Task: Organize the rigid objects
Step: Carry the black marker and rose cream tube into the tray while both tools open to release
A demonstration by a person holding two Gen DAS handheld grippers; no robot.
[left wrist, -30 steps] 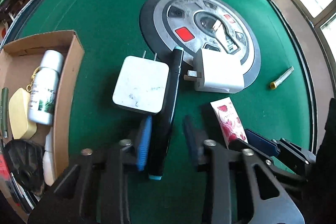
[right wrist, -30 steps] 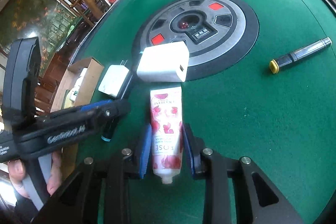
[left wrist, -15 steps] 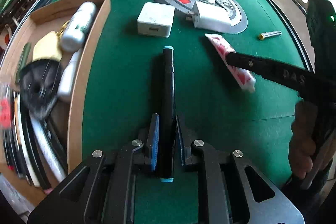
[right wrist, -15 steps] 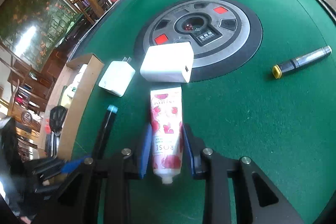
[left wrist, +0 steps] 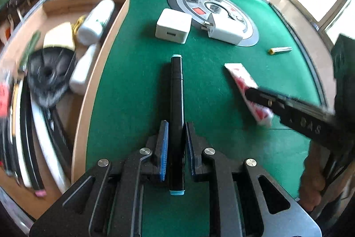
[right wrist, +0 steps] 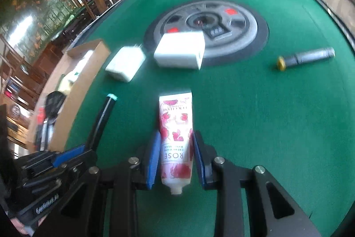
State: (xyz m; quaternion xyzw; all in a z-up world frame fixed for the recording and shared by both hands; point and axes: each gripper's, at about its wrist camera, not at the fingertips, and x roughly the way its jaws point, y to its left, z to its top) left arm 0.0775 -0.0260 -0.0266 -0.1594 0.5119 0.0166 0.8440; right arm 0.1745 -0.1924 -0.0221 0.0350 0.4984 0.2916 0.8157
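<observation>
My left gripper [left wrist: 176, 126] is shut on a black marker with teal end caps [left wrist: 176, 90], which points away over the green felt. My right gripper [right wrist: 176, 137] is shut on a white hand-cream tube with red roses [right wrist: 176, 123], its cap end toward the camera. In the left wrist view the same tube [left wrist: 244, 83] shows at the right, held by the other gripper. The marker [right wrist: 102, 117] shows at the left of the right wrist view. A cardboard box [left wrist: 106, 52] lies to the left and holds a white bottle [left wrist: 95, 19], a black disc and other items.
Two white chargers [left wrist: 173, 26] [left wrist: 226, 29] lie ahead, one on the round grey hub [left wrist: 250, 37] in the table's middle. A small grey pen with a yellow tip [right wrist: 306, 57] lies at the right. A hand shows at the lower right of the left wrist view.
My left gripper closed on the black marker and carried it away from the chargers, toward the box side. The right gripper kept its hold on the rose tube and shifted slightly.
</observation>
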